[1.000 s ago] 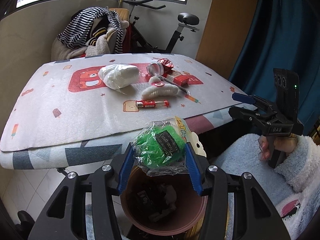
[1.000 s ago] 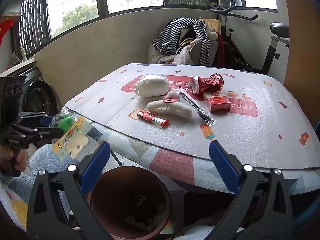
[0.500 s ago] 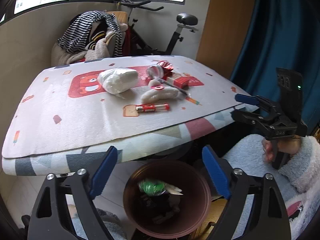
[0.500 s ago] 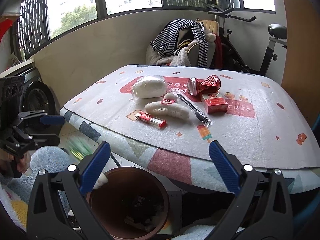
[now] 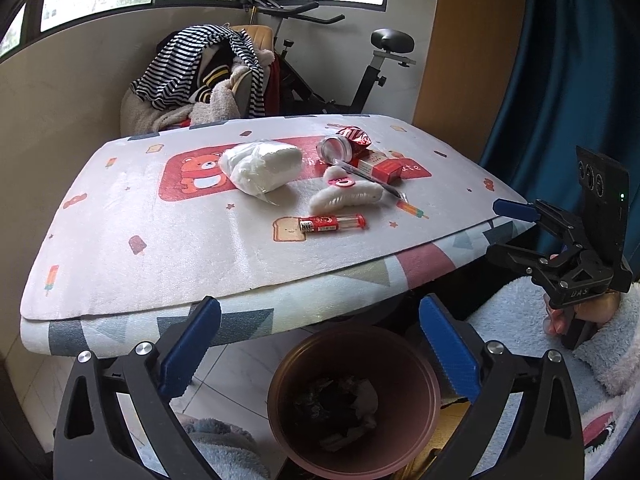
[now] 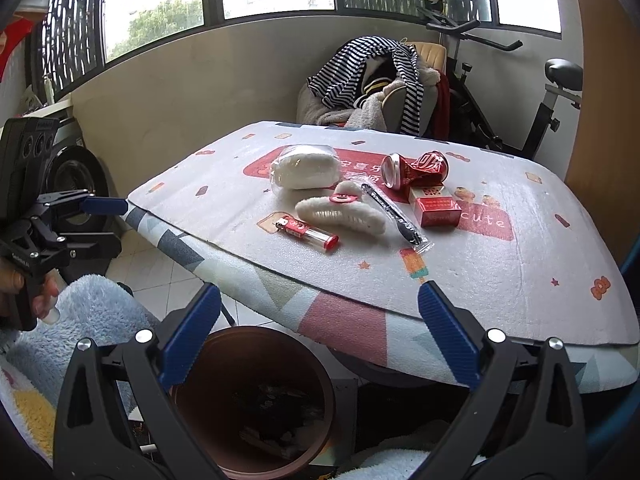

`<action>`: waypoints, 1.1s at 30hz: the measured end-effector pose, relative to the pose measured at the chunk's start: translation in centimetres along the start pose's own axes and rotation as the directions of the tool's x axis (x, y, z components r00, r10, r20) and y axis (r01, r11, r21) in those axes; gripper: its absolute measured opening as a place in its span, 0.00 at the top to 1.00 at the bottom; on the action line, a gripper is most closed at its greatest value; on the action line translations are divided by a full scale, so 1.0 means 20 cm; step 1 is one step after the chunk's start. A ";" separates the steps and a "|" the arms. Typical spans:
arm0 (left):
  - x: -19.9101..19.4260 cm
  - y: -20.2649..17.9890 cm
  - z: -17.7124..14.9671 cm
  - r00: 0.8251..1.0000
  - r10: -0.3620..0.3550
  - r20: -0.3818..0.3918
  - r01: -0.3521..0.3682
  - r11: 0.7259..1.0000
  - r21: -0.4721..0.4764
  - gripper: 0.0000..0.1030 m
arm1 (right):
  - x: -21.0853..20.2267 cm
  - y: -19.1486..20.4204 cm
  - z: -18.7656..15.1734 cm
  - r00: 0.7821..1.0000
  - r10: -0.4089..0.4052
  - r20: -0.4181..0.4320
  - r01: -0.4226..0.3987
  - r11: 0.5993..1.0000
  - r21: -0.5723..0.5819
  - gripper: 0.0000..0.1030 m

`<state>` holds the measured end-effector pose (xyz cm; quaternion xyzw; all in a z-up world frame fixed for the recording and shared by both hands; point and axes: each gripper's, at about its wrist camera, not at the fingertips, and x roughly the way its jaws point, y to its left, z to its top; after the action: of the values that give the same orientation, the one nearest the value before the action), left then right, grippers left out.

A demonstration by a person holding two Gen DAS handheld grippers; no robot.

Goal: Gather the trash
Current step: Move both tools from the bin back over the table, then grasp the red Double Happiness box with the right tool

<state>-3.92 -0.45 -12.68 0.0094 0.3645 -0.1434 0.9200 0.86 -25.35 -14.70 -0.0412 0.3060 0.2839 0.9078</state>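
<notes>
A brown trash bin (image 5: 352, 396) stands on the floor below the table's near edge, with dark trash inside; it also shows in the right wrist view (image 6: 252, 396). My left gripper (image 5: 320, 350) is open and empty above the bin. My right gripper (image 6: 318, 330) is open and empty, also above the bin. On the table lie a crushed red can (image 5: 346, 144), a red box (image 5: 380, 168), a wrapped pen (image 5: 372, 180), a red lighter (image 5: 334, 223), a white bagged bundle (image 5: 260, 170) and a white fluffy hair clip (image 5: 346, 194).
The table (image 5: 140, 280) has a printed mat with a red bear panel. A chair piled with striped clothes (image 5: 200, 76) and an exercise bike (image 5: 360, 72) stand behind it. A blue curtain (image 5: 580, 80) hangs at the right. Fleece-covered legs (image 6: 92, 308) flank the bin.
My left gripper opened and let go of the green packaged item, which dropped into the bin. The left gripper then rose and tilted up toward the table. The right gripper stayed open.
</notes>
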 end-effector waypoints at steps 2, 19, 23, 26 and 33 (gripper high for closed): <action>0.00 0.01 0.00 1.000 0.000 0.003 0.000 1.000 -0.004 0.06 | 0.00 0.01 0.00 1.000 -0.002 -0.001 0.002 1.000 -0.002 0.06; -0.02 0.19 0.12 0.985 0.119 0.128 -0.108 0.991 -0.084 0.06 | 0.05 -0.11 0.07 1.000 -0.023 0.017 0.022 0.997 0.075 0.05; 0.00 0.23 0.18 0.979 0.147 0.141 -0.137 0.988 -0.076 0.06 | 0.09 -0.17 0.12 0.999 -0.031 0.023 0.029 0.995 0.095 0.05; 0.04 0.27 0.23 0.979 0.158 0.133 -0.147 0.986 -0.083 0.06 | 0.15 -0.21 0.18 0.999 -0.046 -0.008 0.046 0.995 0.088 0.05; 0.18 0.41 0.35 0.989 0.109 0.104 -0.091 0.983 -0.162 0.06 | 0.30 -0.35 0.32 0.982 -0.186 -0.029 0.188 0.978 0.092 0.06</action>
<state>5.36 5.64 -10.70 -0.0526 0.3212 -0.0682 0.9431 12.03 -26.69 -13.68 -0.0295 0.3232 0.1822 0.9282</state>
